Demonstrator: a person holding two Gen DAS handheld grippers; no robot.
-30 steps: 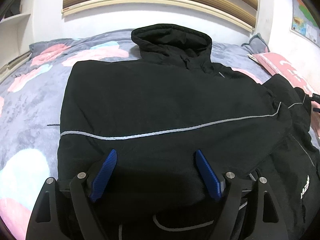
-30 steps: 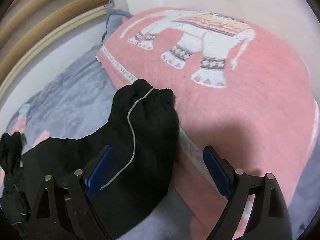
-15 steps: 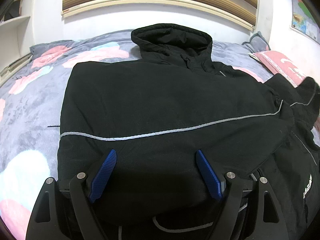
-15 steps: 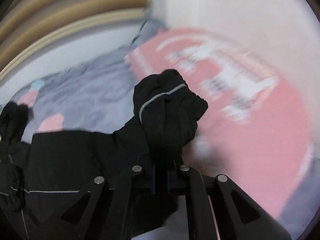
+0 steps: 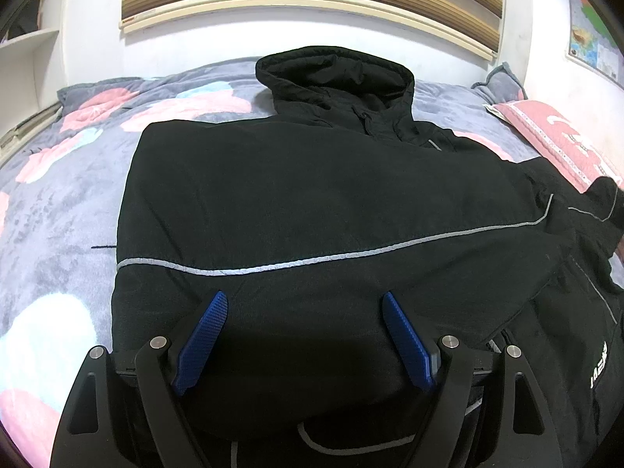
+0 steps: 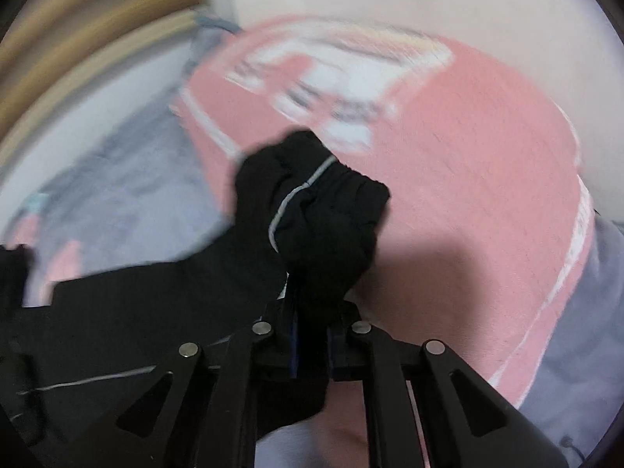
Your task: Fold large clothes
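Observation:
A black hooded jacket with a grey reflective stripe lies spread on the bed, hood toward the far wall. My left gripper hovers open over the jacket's near hem, its blue pads apart with nothing pinched. In the right wrist view my right gripper is shut on the jacket's sleeve cuff, which bunches up above the closed jaws and is lifted off the bed. The same raised cuff shows at the right edge of the left wrist view.
The bed carries a grey blanket with pink and pale blue patches. A pink pillow with a white elephant print lies right behind the held cuff. Walls, a wooden headboard and a shelf surround the bed.
My right gripper closed on the sleeve cuff, then lifted it off the pillow's edge. The left gripper and the jacket body stayed put.

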